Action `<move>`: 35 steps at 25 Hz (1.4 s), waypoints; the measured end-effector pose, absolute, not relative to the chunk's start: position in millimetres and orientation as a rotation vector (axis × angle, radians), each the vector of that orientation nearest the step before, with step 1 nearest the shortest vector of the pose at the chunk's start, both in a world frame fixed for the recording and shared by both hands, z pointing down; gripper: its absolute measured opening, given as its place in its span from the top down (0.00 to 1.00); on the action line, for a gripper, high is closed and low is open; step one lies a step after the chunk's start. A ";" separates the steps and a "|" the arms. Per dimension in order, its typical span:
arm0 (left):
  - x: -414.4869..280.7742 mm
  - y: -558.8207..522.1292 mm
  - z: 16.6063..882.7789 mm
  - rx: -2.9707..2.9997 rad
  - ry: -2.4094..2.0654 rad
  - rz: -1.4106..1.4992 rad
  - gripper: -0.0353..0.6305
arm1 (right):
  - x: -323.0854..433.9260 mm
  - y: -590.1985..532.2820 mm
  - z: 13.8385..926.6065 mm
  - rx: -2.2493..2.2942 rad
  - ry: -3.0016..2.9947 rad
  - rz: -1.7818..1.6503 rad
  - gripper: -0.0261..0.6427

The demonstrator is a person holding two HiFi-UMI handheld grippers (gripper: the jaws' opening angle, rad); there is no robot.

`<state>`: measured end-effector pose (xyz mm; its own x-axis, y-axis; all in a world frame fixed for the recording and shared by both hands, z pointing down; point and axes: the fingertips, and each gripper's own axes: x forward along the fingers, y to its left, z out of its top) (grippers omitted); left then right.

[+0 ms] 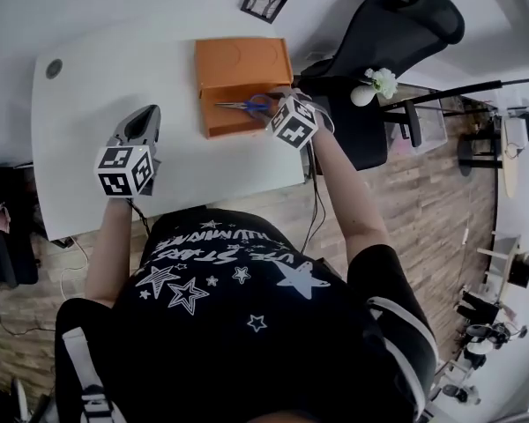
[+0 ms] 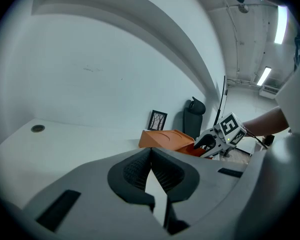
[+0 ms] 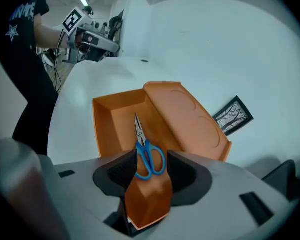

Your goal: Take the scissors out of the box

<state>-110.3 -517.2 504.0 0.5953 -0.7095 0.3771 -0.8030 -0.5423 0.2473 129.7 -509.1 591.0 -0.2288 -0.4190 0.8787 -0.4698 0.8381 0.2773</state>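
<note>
An orange box [image 1: 240, 63] stands with its lid folded back at the far middle of the white table [image 1: 97, 95]. Scissors [image 1: 249, 106] with blue handles lie in its tray, blades pointing left. My right gripper [image 1: 274, 109] hangs over the tray's right end, pointing steeply down. In the right gripper view it [image 3: 150, 168] is open, and the scissors' handles [image 3: 150, 159] show in the gap between the pads, the blades running away along the tray floor [image 3: 119, 121]. My left gripper [image 1: 146, 120] hovers over bare table left of the box, shut [image 2: 151, 154] and empty.
A small framed picture [image 1: 264, 0] lies beyond the box. A black office chair [image 1: 397, 33] and a white vase of flowers [image 1: 375, 85] stand past the table's right edge. A round cable hole [image 1: 54, 68] sits at the table's far left corner.
</note>
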 end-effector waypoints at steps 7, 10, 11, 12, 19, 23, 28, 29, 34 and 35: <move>-111.9 -539.9 518.4 2.424 -1.191 0.336 0.92 | 131.6 -520.9 620.4 0.552 -1.750 0.044 0.68; -111.8 -546.4 523.1 2.407 -1.183 0.337 0.92 | 132.5 -524.3 625.9 0.513 -1.713 0.039 0.68; -112.2 -548.2 524.1 2.404 -1.180 0.337 0.92 | 131.4 -524.7 626.6 0.498 -1.701 0.036 0.68; -112.7 -549.8 525.2 2.403 -1.177 0.336 0.92 | 129.9 -525.3 627.4 0.484 -1.690 0.032 0.68; -110.6 -559.3 532.8 2.401 -1.157 0.340 0.92 | 129.7 -531.4 640.8 0.452 -1.670 0.092 0.69; -112.9 -561.7 536.2 2.390 -1.159 0.342 0.92 | 127.3 -531.0 643.8 0.399 -1.673 0.131 0.71; -116.6 -560.3 543.2 2.369 -1.159 0.356 0.92 | 121.2 -524.7 647.7 0.346 -1.688 0.184 0.79; -117.2 -560.0 543.5 2.368 -1.158 0.357 0.92 | 120.5 -524.7 647.9 0.350 -1.690 0.188 0.80; -110.7 -554.8 541.1 2.370 -1.153 0.360 0.92 | 122.5 -522.7 646.5 0.341 -1.680 0.185 0.80; -108.3 -553.9 541.3 2.371 -1.151 0.362 0.92 | 123.3 -522.6 646.6 0.337 -1.682 0.178 0.81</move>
